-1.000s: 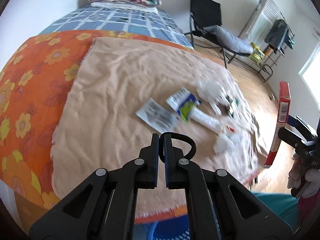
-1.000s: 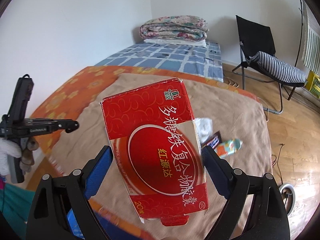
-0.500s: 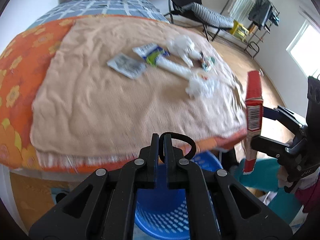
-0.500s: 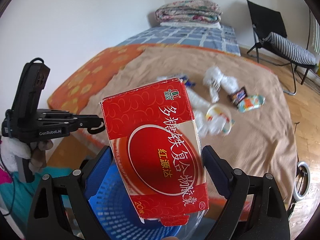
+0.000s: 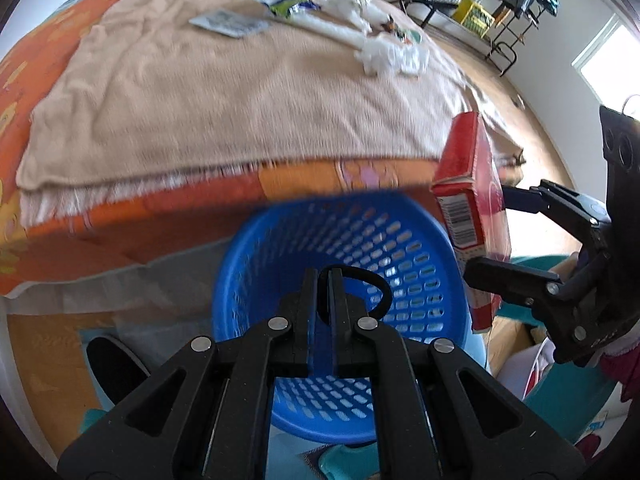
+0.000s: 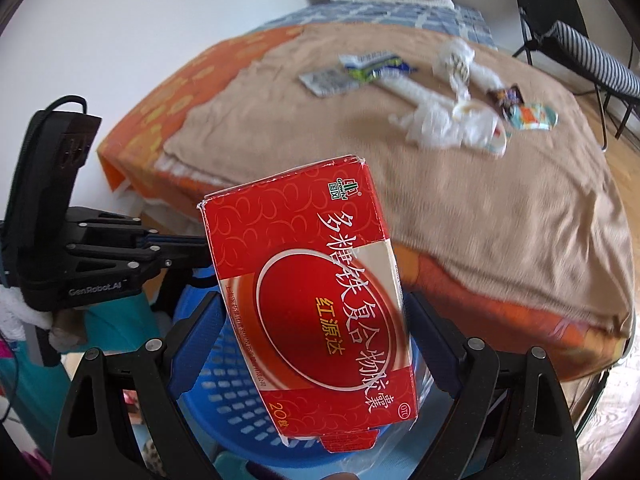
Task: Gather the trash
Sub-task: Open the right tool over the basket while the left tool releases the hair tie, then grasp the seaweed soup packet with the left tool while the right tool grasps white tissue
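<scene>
Left wrist view first: the left gripper (image 5: 323, 280) points down over the blue basket (image 5: 280, 248), its 2 fingers pressed together with only a black cord loop (image 5: 374, 286) at the tips, apparently the rig's own, so it carries no trash. The basket sits on the floor against the foot of the bed, and what shows of its mesh inside looks bare; nothing is visibly collected in it, though the gripper hides part of the bottom. At the right, the right gripper (image 5: 500, 232) brings in the red box (image 5: 468, 184), upright and edge-on, hanging right at the basket's rim.

On the tan blanket (image 5: 224, 92) beyond, plenty is left: a grey packet (image 5: 228, 23), a green-and-white wrapper (image 5: 286, 2), and crumpled white tissues (image 5: 390, 54).

Right wrist view now: the right gripper (image 6: 316, 332) stands wide, its blue pads clamped on both sides of the red box (image 6: 316, 292), which tilts slightly, with the blue basket (image 6: 224, 400) directly beneath it. The left gripper (image 6: 176, 256) hangs just beside, at the left. Up on the blanket, the same litter waits, plus a dark candy wrapper (image 6: 506, 96) and a colourful packet (image 6: 534, 116).

The verdict: 1 item is poised for its drop, not yet released. Judging by the spread, at least 5 pieces remain, so the collecting is in its early part.
</scene>
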Available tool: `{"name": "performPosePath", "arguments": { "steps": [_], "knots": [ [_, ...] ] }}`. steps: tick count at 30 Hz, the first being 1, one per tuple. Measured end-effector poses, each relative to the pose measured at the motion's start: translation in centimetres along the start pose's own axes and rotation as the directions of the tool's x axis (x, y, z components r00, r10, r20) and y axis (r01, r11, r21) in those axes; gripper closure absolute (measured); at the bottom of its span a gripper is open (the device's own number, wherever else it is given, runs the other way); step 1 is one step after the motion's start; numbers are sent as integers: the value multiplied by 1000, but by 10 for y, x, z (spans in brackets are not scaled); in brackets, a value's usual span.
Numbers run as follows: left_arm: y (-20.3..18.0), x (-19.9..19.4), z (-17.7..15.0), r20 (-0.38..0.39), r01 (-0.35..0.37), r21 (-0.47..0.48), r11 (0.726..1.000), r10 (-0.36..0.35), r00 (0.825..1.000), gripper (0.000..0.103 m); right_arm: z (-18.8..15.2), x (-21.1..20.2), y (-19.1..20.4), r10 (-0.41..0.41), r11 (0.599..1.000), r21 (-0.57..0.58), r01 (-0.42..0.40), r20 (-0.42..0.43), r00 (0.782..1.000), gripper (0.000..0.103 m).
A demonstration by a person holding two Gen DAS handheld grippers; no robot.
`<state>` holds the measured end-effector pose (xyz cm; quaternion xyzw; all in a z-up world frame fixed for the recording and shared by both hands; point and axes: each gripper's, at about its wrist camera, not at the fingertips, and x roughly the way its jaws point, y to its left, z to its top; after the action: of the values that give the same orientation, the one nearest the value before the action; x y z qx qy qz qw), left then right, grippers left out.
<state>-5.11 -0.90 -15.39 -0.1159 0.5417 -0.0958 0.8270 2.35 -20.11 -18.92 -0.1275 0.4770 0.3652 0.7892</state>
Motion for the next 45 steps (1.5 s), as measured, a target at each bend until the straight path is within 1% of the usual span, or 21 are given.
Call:
{"name": "performPosePath", "arguments": {
  "steps": [7,14,16,17,18,20,28,34,36,41,45],
  "knots": [
    [-2,14,-19,-52,-14,12,1000,14,999,101,-16,19,2,-2,1000,3,2,-61,998,13],
    [-2,23,-22,-81,-37,24,999,39,996,100,-22,28,2,0,1000,14,1,-101,995,12],
    [-2,26,-22,-95,-44,30,999,46,994,99,-22,30,0,8,1000,25,-6,-112,994,12],
    [-2,28,-23,-99,-48,33,998,51,994,93,-22,31,0,11,1000,29,-8,-119,993,12],
    [-2,28,-23,-100,-49,34,998,52,994,83,-22,32,0,13,999,33,-8,-126,992,12],
    [-2,28,-24,-97,-50,35,998,53,994,73,-23,35,-2,18,999,43,-12,-137,990,12],
    [1,29,-22,-100,-56,20,998,58,993,72,-23,35,-5,17,998,55,-9,-140,990,12],
    [-2,25,-17,-86,-47,23,999,49,995,72,-21,26,-8,4,998,61,3,-120,993,12],
    [-3,23,-14,-79,-45,23,999,46,996,72,-18,24,-9,-15,998,66,22,-112,994,12],
    [-2,17,-1,-64,-42,16,999,43,997,72,-13,18,-17,-46,995,83,54,-91,995,12],
    [0,10,19,-39,-45,14,999,45,998,72,-7,16,-25,-35,991,123,45,-86,996,12]
  ]
}}
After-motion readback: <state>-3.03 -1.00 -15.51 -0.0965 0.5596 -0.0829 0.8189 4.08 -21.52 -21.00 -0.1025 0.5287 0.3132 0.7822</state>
